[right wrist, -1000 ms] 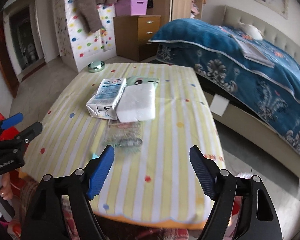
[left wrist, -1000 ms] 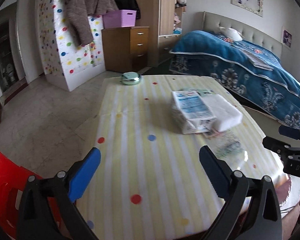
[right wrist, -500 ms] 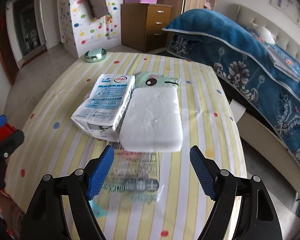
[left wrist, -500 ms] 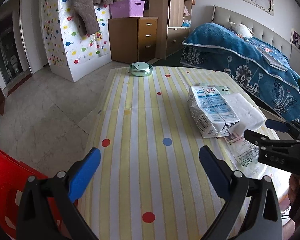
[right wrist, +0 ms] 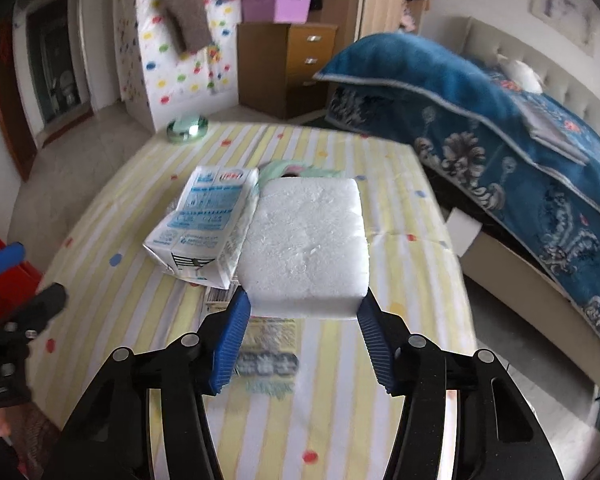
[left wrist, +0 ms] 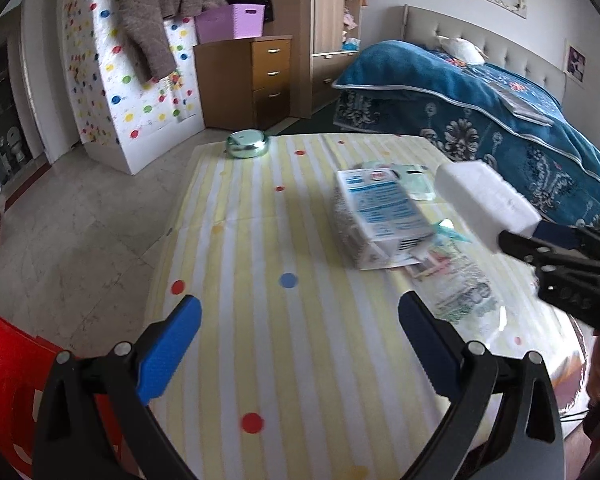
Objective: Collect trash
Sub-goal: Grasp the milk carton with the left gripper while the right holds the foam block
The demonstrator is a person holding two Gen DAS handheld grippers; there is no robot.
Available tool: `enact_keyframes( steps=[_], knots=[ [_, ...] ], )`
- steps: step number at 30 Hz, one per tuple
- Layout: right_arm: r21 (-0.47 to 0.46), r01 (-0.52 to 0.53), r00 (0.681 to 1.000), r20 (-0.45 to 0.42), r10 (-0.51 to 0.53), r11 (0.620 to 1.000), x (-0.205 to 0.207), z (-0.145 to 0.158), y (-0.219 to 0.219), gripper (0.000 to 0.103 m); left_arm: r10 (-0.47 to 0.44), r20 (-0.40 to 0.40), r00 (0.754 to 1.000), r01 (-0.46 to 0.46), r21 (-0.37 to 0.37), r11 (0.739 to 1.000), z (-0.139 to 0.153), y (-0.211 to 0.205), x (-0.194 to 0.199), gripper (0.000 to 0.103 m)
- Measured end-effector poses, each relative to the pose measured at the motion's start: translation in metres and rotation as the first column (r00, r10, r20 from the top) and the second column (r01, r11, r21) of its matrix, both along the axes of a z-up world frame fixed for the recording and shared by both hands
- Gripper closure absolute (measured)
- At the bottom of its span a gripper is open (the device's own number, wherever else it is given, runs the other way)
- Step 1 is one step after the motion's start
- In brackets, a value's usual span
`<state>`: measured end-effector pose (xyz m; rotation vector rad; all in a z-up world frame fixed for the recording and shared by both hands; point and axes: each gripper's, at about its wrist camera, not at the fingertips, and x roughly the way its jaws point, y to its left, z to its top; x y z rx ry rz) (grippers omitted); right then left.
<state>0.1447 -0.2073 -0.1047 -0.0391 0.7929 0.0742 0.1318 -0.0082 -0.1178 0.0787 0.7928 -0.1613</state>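
Observation:
My right gripper (right wrist: 304,320) is shut on the near edge of a white foam block (right wrist: 306,244) and holds it above the table; the block shows lifted in the left wrist view (left wrist: 484,200). A blue-and-white carton (right wrist: 206,224) lies on the table beside it, also in the left wrist view (left wrist: 380,216). A clear plastic wrapper (right wrist: 266,356) lies flat under my right gripper, and a pale green wrapper (right wrist: 284,168) lies behind the block. My left gripper (left wrist: 300,340) is open and empty over the table's near left part.
The table has a yellow striped cloth with coloured dots (left wrist: 268,240). A round metal tin (left wrist: 246,148) sits at its far edge. A red plastic chair (left wrist: 4,380) stands at the left, a bed with a blue cover (left wrist: 500,120) at the right.
My right gripper moved forward and closed on the foam block, then lifted it off the table. The left gripper stayed open and shifted slightly.

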Motion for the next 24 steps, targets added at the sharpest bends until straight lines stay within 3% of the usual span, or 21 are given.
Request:
enact_keyframes(
  steps=[9,20,24],
  knots=[
    [0.071,0.070,0.996,0.056,-0.074,0.995,-0.033,0.019,-0.040,0.047,-0.050,-0.015,0.999,0.050,0.011,0.999,-0.003,-0.047,0.011,0.007],
    [0.137,0.138,0.987,0.062,-0.147,0.981,-0.047,0.021,-0.085,0.045,-0.016,-0.087,0.996,0.017,0.013,1.000,-0.025,-0.086,0.066,0.007],
    [0.142,0.157,0.986,0.041,-0.164,0.977,-0.048,0.018,-0.094,0.044,0.000,-0.102,0.995,0.004,0.039,0.999,-0.033,-0.091,0.078,0.019]
  ],
)
